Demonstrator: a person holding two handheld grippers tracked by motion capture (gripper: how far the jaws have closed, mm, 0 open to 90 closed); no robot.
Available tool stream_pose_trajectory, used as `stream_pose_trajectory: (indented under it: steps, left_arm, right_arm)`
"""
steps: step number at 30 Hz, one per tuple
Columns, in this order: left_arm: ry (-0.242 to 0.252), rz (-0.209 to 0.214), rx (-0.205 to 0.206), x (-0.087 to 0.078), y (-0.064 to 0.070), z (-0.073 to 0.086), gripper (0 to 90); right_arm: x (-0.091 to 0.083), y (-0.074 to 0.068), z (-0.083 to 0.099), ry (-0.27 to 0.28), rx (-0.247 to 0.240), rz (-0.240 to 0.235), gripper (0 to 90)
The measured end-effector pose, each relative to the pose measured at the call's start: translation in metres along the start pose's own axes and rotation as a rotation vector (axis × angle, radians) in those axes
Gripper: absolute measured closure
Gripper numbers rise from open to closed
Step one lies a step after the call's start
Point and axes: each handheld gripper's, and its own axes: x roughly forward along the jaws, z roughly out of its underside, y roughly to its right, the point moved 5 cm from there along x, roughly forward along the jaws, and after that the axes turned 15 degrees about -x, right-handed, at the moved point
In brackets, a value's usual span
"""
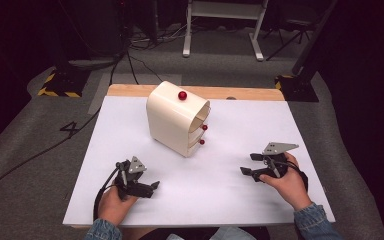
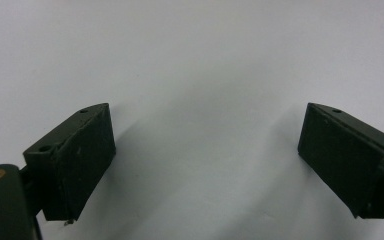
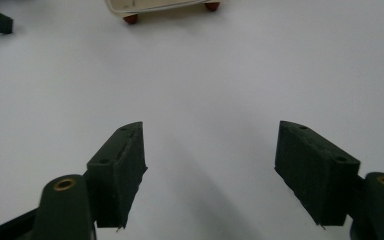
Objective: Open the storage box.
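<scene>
Hand-held gripper left (image 2: 207, 150), right (image 3: 210, 170), wide open, empty

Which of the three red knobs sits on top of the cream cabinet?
The largest red knob sits on the cabinet top; the two smaller knobs are on its front.

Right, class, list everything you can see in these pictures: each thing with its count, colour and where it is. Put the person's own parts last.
Table: one, white top with a wooden far edge, centre of the high view.
Small drawer cabinet: one, cream, on the far middle of the table.
Round knobs: three visible, red, one on the cabinet's top, two on its drawer fronts.
Desk frame: one, white, on the floor beyond the table.
Left tool: one, black, near left of the table, jaws apart, holding nothing.
Right tool: one, black, near right, jaws apart, holding nothing.
Hands: two, denim cuffs, one gripping each tool.
</scene>
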Motion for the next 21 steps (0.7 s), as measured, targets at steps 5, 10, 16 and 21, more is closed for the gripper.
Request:
stream_pose_trajectory:
  steps: [5, 10, 16, 21]
  left_arm:
    - [0.001, 0.000, 0.000, 0.000, 0.000, 0.000, 8.4]
    - [0.000, 0.000, 0.000, 0.000, 0.000, 0.000, 8.4]
    - [0.001, 0.001, 0.000, 0.000, 0.000, 0.000, 8.4]
    - [0.001, 0.001, 0.000, 0.000, 0.000, 0.000, 8.4]
  right_arm:
    - [0.017, -0.001, -0.024, 0.090, -0.081, -0.022, 34.2]
    - [0.033, -0.001, -0.049, 0.171, -0.088, -0.039, 37.2]
    - [0.059, -0.004, -0.073, 0.219, -0.121, -0.072, 43.5]
    - [0.081, -0.005, -0.082, 0.213, -0.153, -0.083, 49.7]
